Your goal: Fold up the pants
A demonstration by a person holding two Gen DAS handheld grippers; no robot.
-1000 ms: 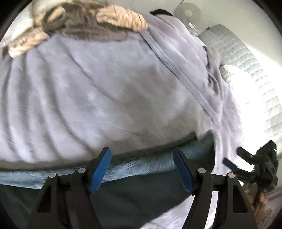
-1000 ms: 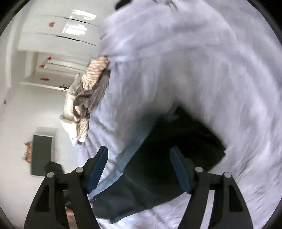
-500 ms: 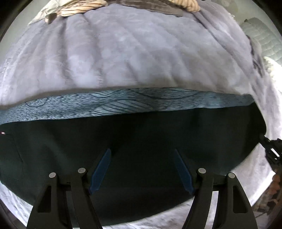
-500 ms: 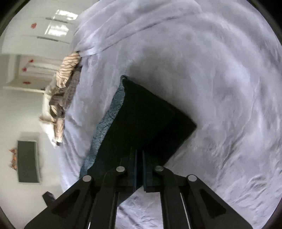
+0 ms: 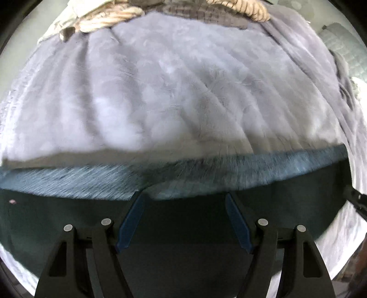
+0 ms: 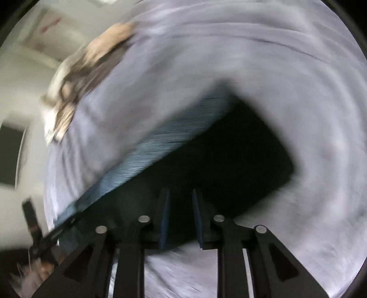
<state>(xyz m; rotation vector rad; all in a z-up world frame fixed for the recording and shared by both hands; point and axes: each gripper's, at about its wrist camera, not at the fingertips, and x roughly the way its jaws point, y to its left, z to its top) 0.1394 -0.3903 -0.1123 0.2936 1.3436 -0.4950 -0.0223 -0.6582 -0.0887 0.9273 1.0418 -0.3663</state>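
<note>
Dark pants [image 5: 183, 229], soft and limp, are lying across the lower frame on a grey blanket [image 5: 172, 103]; left gripper [image 5: 183, 220] is hanging apart, right gripper [image 6: 181, 217] is just reopening, empty, above the edge worth pinching.

A wide bed covered by a soft, plush, pale lilac-grey blanket [image 5: 174, 96] fills most of the room here. The blanket has many long shallow folds, and daylight falls on it evenly. At the far edge of the bed lies a crumpled heap of beige striped and dark grey cloth [image 5: 190, 11]. To the right of it is a white quilted cover with square stitching [image 5: 344, 45]. On the other side stands a white wall [image 6: 20, 75] with a dark flat rectangle [image 6: 10, 153], perhaps a screen, but the view there is blurred.
</note>
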